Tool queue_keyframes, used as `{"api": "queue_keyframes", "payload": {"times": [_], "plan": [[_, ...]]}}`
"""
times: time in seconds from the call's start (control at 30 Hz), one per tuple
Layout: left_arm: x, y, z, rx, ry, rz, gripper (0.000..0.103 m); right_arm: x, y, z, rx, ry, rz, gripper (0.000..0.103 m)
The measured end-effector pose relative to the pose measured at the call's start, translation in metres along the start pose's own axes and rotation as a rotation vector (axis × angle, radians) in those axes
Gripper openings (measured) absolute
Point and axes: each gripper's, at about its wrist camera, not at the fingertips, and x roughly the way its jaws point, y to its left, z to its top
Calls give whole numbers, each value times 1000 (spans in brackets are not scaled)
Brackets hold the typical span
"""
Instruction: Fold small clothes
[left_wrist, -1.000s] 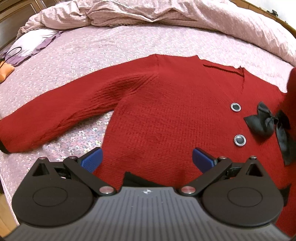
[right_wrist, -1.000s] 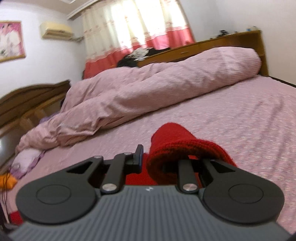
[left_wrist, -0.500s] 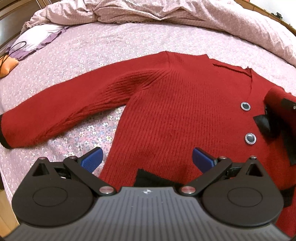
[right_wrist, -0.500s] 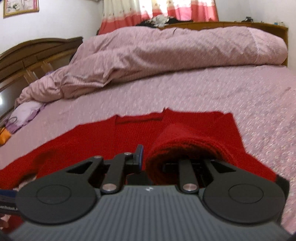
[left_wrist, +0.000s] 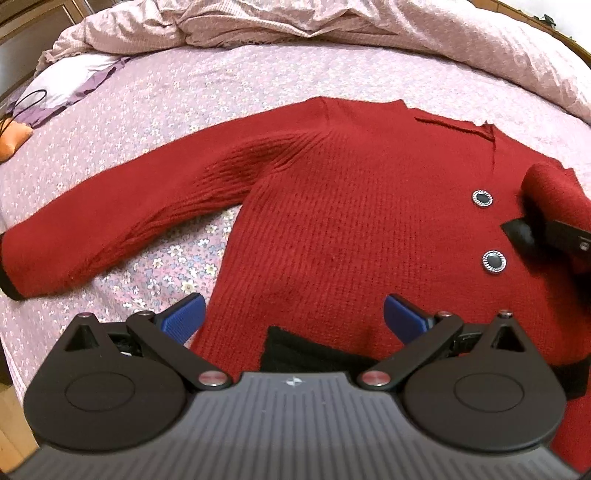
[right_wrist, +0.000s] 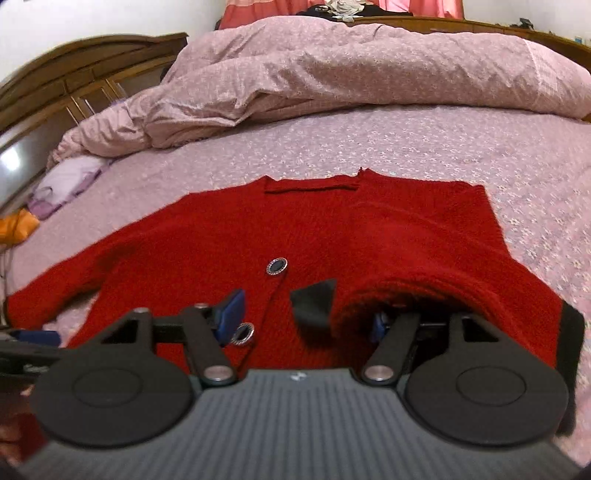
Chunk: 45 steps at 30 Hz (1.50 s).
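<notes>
A small red knit cardigan (left_wrist: 332, 229) with silver-rimmed buttons (left_wrist: 482, 198) and a black bow lies flat on the pink bed; it also shows in the right wrist view (right_wrist: 207, 243). Its left sleeve (left_wrist: 110, 221) stretches out to the left. My left gripper (left_wrist: 293, 319) is open and empty above the hem. My right gripper (right_wrist: 306, 317) stands open; the red right sleeve (right_wrist: 461, 288) is draped over its right finger and lies folded across the cardigan's front. The right finger is mostly hidden by the sleeve.
A rumpled pink duvet (right_wrist: 351, 74) fills the far side of the bed. A lilac cloth (left_wrist: 77, 81) and an orange item (left_wrist: 14, 138) lie at the far left. A wooden headboard (right_wrist: 74, 74) stands at the left.
My right gripper has lowered and carried the right sleeve inward over the cardigan's front, and its jaws have opened. The left gripper has drifted slightly back and stays open.
</notes>
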Motion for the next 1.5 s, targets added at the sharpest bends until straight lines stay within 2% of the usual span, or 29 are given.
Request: {"api": "queue_keyframes", "payload": {"times": [0.27, 0.4, 0.6, 1.07, 1.23, 1.4, 1.47, 1.5], "plan": [[-8, -12, -4, 24, -5, -20, 103, -51, -24, 1, 100, -19, 82, 67], [-14, -20, -8, 45, -10, -23, 103, -70, -37, -2, 101, -46, 10, 67], [-21, -27, -13, 62, -17, -23, 103, -85, -73, -11, 205, -62, -76, 67], [-18, -46, -16, 106, 24, -45, 103, -52, -142, -39, 360, 21, -244, 67], [-12, -47, -16, 94, 44, -49, 103, -39, -157, -49, 437, 51, -205, 69], [-9, -47, -15, 98, 38, -53, 103, -33, -159, -52, 442, 48, -197, 68], [-8, -48, -15, 98, 37, -58, 103, -32, -158, -51, 433, 46, -200, 68], [-9, -49, -15, 100, 36, -60, 103, -33, -158, -50, 427, 45, -202, 63]]}}
